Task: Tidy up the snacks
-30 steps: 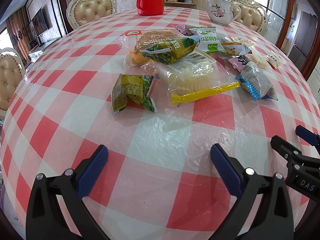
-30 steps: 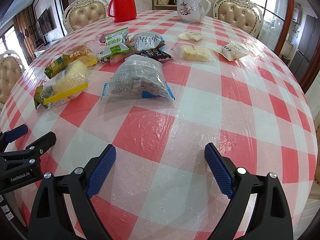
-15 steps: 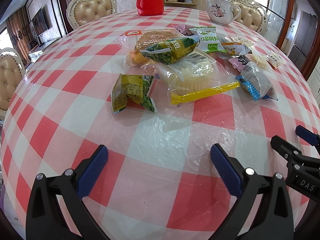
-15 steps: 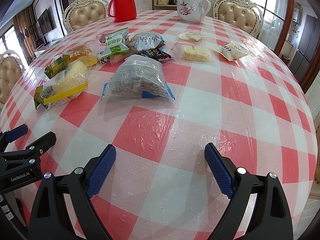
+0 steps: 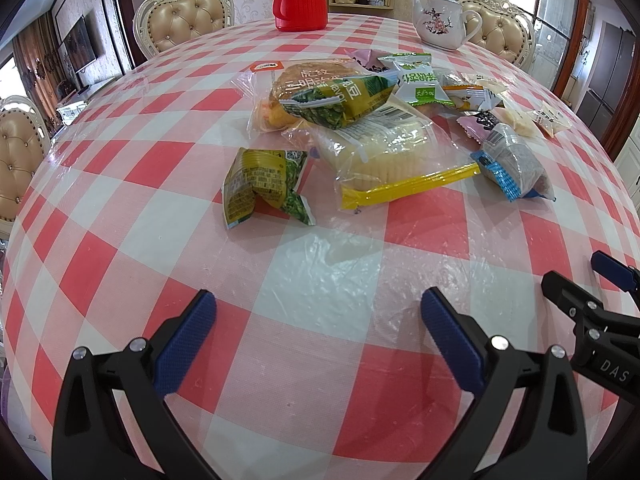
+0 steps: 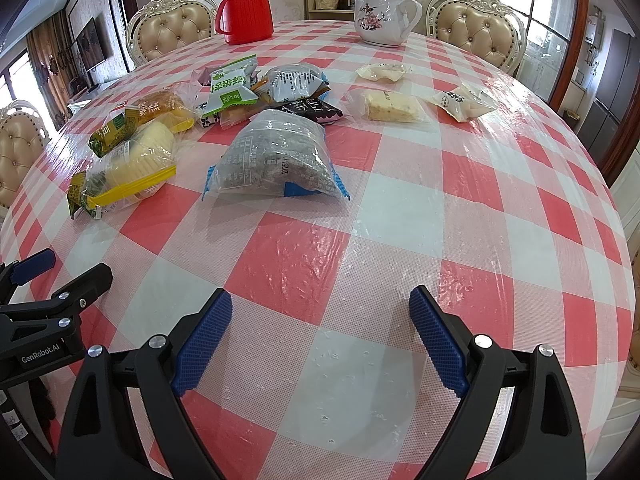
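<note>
Hovering wide-jawed: left gripper (image 5: pixel 318 334), right gripper (image 6: pixel 320 332) over glossy checked tablecloth (image 6: pixel 400 208); crinkly snack packets (image 6: pixel 276 160) heaped.

1. Nothing has changed in the left wrist view: the left gripper (image 5: pixel 316 300) shows the same wide gap between its fingers and has not moved over the tablecloth (image 5: pixel 320 280).
2. The right gripper (image 6: pixel 320 298) likewise shows no shift and no change in its opening.
3. No snack ahead of either gripper has moved, neither the green-and-yellow packet (image 5: pixel 264 184) ahead of the left one nor the grey packet (image 6: pixel 276 160) ahead of the right one.
</note>
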The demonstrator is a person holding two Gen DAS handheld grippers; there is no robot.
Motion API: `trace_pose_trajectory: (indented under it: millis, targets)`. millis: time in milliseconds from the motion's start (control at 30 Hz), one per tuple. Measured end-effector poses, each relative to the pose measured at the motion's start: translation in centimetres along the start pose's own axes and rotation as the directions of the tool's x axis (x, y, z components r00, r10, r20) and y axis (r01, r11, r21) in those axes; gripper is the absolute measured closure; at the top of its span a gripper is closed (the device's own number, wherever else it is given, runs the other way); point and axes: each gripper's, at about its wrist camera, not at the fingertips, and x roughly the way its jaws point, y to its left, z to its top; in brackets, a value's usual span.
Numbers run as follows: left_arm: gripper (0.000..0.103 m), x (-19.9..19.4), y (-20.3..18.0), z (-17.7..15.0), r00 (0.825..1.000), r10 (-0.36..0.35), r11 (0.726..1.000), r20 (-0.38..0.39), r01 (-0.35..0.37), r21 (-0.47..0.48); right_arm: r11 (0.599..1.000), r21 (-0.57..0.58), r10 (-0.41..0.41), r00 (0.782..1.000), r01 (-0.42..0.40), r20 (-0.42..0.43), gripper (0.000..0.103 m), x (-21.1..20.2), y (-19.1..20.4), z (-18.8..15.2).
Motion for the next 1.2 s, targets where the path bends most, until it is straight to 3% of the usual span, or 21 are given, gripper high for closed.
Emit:
trace_pose_trajectory:
  millis: [900, 1067, 1200]
  targets:
    - [0.001, 0.0, 0.1, 0.0, 1.000, 0.000, 1.000, -0.007, 0.000, 0.001, 1.000, -0.004, 0.002, 1.000, -0.002, -0.001, 0.016, 0.0, 0.1, 0.0]
    - [0.001, -0.3, 0.4, -0.3, 0.999, -0.045, 0.997, -0.029, 0.046, 0.054, 0.996, -0.072, 0.057, 0.998, -0.059, -0.036, 0.016, -0.2, -0.2, 0.0]
    - [0.001, -0.8, 1.4, -0.5, 0.996, -0.092, 0.995, -0.013, 0.093, 0.029, 0.989, -0.031, 0.144, 0.989, -0.145, -0.021, 0.016, -0.4, -2.1, 0.7]
